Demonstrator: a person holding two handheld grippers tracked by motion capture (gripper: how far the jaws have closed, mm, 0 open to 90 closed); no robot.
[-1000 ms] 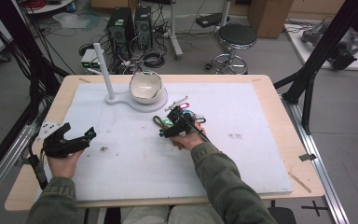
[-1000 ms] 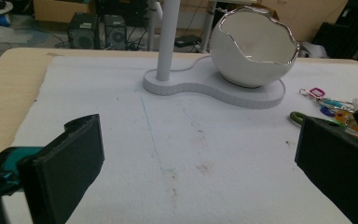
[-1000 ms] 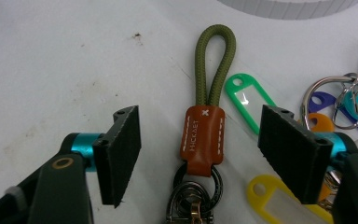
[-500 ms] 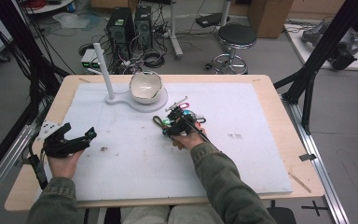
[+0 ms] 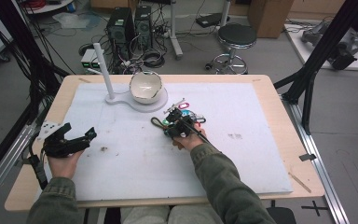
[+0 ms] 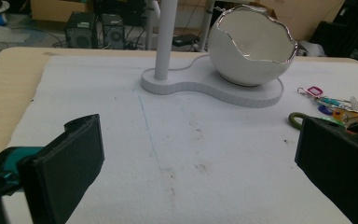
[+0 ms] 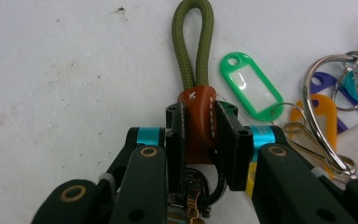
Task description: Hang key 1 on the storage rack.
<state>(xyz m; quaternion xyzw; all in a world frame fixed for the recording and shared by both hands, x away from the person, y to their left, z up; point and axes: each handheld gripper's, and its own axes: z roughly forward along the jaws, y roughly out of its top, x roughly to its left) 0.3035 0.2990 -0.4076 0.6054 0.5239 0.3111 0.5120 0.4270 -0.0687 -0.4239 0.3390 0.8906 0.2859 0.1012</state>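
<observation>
My right gripper (image 7: 200, 130) is shut on the brown leather sleeve (image 7: 198, 105) of a keychain; its jaws have just been closing and now press on both sides of the sleeve. An olive rope loop (image 7: 193, 42) sticks out beyond the jaws and lies flat on the white mat. Green (image 7: 251, 86) and orange (image 7: 319, 114) key tags on metal rings lie right beside it. In the high view the right gripper (image 5: 173, 125) sits mid-table at the key bunch (image 5: 189, 114). My left gripper (image 5: 80, 130) rests open on the mat at the left, with nothing between its jaws (image 6: 205, 168).
A white eggshell-shaped bowl (image 5: 145, 87) stands on a white base (image 5: 121, 100) with an upright post (image 5: 101, 65) at the back of the mat. The white mat (image 5: 242, 154) covers most of the wooden table (image 5: 284, 93). Bare mat lies between the two hands.
The right gripper's jaws have drawn together around the keychain. Neither hand has shifted, and the left gripper is as before.
</observation>
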